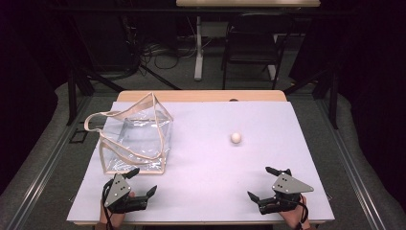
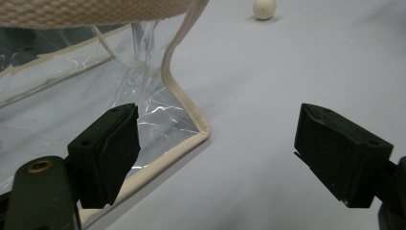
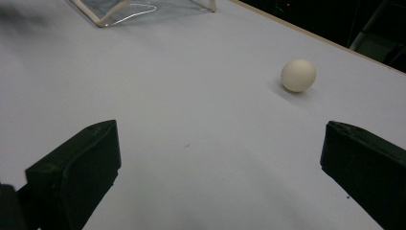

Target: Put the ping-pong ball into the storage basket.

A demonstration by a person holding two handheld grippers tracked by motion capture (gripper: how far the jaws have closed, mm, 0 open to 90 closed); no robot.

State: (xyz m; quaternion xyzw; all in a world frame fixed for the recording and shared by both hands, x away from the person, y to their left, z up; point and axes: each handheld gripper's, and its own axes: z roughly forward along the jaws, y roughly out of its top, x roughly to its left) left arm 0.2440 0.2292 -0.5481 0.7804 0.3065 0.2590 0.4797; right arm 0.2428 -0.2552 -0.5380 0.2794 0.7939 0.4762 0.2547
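Note:
A clear plastic bag (image 1: 136,141) with cream webbing trim and handles stands on the left of the table. Its near corner (image 2: 201,132) lies just ahead of my left gripper (image 1: 142,180), which is open near the front edge with nothing between its jaws. A small cream egg-shaped ball (image 1: 235,137) rests right of the middle, and it appears far off in the left gripper view (image 2: 264,8). My right gripper (image 1: 263,182) is open at the front right, and the ball (image 3: 298,75) sits ahead of it, towards its right jaw. The bag's base (image 3: 143,9) lies at the top of that view.
The table (image 1: 210,191) has a pale lilac-grey top with a wooden strip along its far edge (image 1: 201,96). Beyond it stand a dark chair (image 1: 251,45) and a white table leg (image 1: 198,48) among floor cables.

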